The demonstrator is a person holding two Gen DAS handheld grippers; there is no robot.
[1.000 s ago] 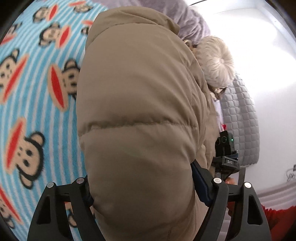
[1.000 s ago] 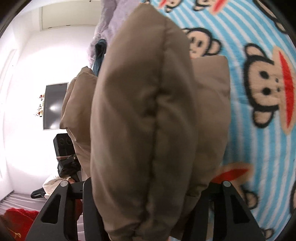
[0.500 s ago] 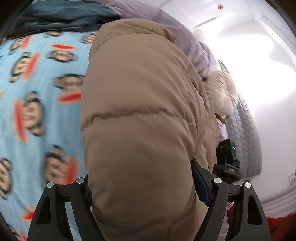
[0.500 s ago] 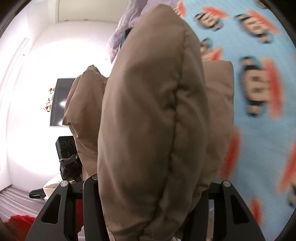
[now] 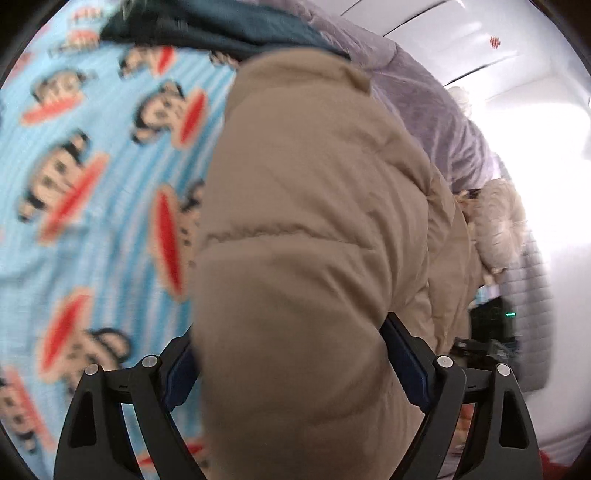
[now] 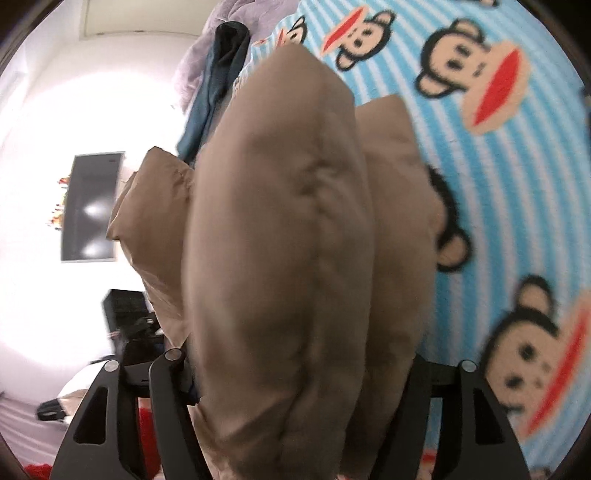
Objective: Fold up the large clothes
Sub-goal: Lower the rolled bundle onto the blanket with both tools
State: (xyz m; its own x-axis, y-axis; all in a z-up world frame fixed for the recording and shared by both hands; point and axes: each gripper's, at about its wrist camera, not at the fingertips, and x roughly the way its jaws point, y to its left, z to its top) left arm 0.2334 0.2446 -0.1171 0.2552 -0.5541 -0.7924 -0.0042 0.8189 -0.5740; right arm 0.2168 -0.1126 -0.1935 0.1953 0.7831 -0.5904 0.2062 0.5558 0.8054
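A tan puffer jacket [image 5: 306,229] fills the middle of the left wrist view, held up above a blue monkey-print blanket [image 5: 92,192]. My left gripper [image 5: 291,365] is shut on a thick fold of it; the padding bulges between the fingers and hides the tips. In the right wrist view the same jacket [image 6: 288,229] hangs as bunched folds, and my right gripper [image 6: 295,373] is shut on it. The other gripper shows past the jacket in each view [image 5: 491,332] [image 6: 136,325].
A dark teal garment [image 5: 221,26] and a lilac quilt [image 5: 424,99] lie at the blanket's far side. A cream fur trim [image 5: 498,225] and grey quilted padding [image 5: 532,295] are on the right. A dark wall screen [image 6: 90,206] and white walls lie behind.
Both grippers have swung with the jacket still held; the teal garment and lilac quilt have come into view, and the blanket pattern has shifted and blurred.
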